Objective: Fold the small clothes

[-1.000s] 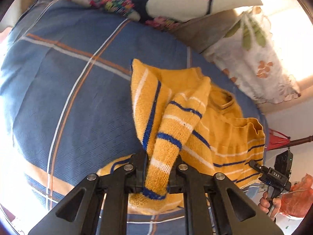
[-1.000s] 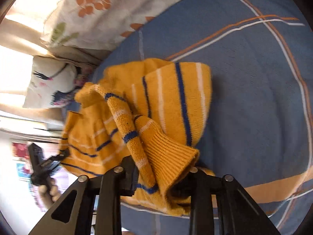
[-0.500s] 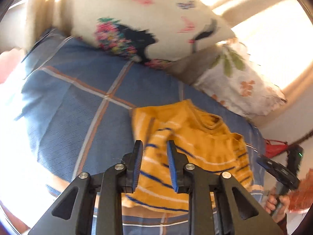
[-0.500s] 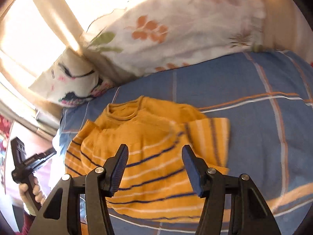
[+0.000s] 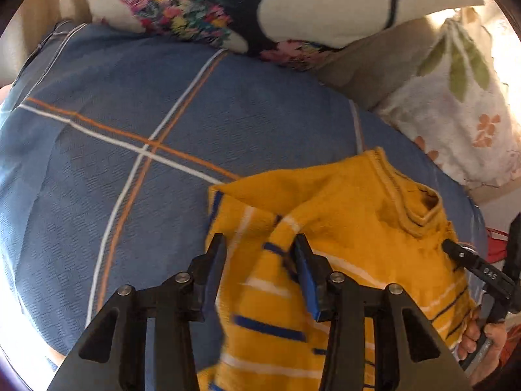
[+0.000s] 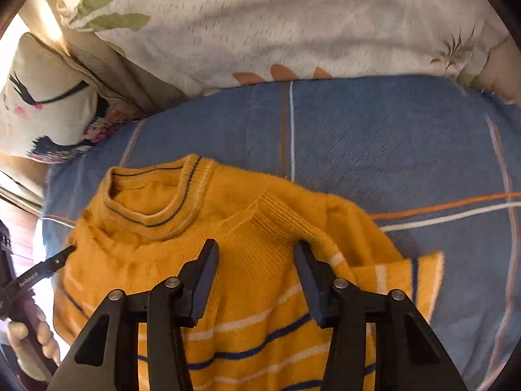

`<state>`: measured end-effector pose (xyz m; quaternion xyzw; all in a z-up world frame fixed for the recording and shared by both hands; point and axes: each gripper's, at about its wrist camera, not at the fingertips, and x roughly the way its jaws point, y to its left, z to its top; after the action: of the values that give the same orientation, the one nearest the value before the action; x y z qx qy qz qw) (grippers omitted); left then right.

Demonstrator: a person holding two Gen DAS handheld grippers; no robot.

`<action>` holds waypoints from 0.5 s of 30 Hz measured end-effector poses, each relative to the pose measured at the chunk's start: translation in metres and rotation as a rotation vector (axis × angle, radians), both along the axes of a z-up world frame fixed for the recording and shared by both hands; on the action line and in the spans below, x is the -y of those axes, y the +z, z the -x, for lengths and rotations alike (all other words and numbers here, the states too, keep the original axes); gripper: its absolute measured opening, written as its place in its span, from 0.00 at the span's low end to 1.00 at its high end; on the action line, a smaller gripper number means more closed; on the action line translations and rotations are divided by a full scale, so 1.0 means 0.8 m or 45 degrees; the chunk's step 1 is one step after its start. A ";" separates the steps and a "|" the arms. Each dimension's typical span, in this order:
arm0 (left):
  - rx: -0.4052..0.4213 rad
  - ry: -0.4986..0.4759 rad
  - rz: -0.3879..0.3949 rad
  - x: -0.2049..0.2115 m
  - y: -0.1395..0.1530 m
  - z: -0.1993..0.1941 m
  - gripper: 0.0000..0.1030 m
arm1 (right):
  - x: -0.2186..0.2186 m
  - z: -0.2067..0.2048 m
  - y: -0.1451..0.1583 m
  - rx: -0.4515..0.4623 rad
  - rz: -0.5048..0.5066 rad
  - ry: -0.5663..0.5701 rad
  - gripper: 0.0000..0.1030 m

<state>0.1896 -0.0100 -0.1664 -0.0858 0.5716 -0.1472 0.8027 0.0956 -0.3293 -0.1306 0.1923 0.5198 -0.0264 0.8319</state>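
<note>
A small yellow knit sweater with blue and white stripes (image 5: 351, 215) lies on the blue plaid bedspread (image 5: 130, 150), its sleeves folded across the body. In the right wrist view the sweater (image 6: 247, 280) shows its round collar at the far end and a ribbed cuff on top. My left gripper (image 5: 259, 262) is open and empty, just above the sweater's near left part. My right gripper (image 6: 254, 262) is open and empty above the folded cuff. Each view shows the other gripper at its edge.
Two pillows lie at the head of the bed: a white one with a black bird and flowers (image 5: 276, 3) and a white one with orange flowers and green leaves (image 6: 293, 22). The bedspread (image 6: 390, 137) runs on around the sweater.
Both grippers have let go of the sleeves and opened. The sleeves now lie folded on the sweater's body. Both grippers lifted away, then came back close over the sweater.
</note>
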 end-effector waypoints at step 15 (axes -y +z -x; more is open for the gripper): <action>0.046 0.044 0.078 -0.075 0.039 0.070 0.58 | -0.006 0.097 0.053 0.043 0.225 0.037 0.56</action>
<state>0.1333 0.0503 -0.1349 -0.1175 0.5508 -0.1523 0.8122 0.0179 -0.3243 -0.0883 0.1111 0.5041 -0.0568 0.8546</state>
